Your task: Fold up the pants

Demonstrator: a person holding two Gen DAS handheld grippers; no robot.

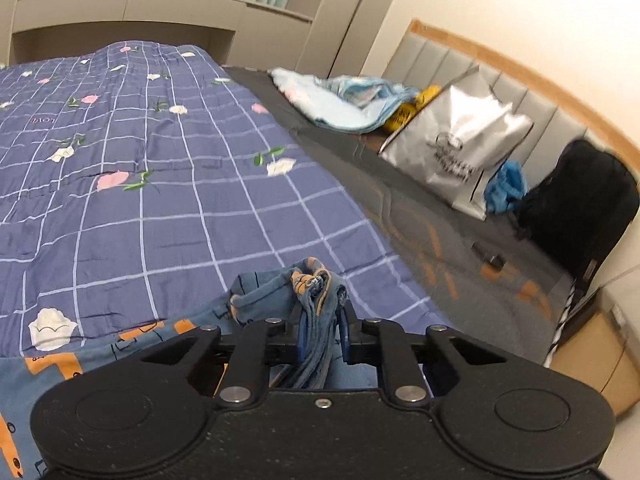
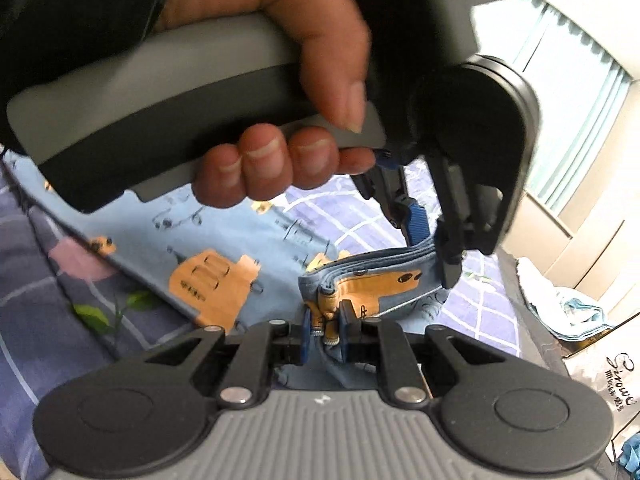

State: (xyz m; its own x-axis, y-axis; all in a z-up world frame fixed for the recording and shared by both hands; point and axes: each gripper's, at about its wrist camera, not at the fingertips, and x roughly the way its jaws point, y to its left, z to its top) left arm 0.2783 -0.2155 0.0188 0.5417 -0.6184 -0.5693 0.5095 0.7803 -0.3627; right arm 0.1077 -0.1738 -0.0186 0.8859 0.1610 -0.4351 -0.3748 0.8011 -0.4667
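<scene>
Pinching the blue cotton pants with orange prints point(image 1: 256, 300) above the checked purple quilt point(image 1: 160, 180), your left claw point(image 1: 322, 320) and right claw point(image 2: 324, 328) each clamp bunched fabric.

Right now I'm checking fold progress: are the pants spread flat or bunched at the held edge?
Bunched. The pants gather in thick folds between the left hand-held gripper pads; the rest trails onto the quilt.
</scene>
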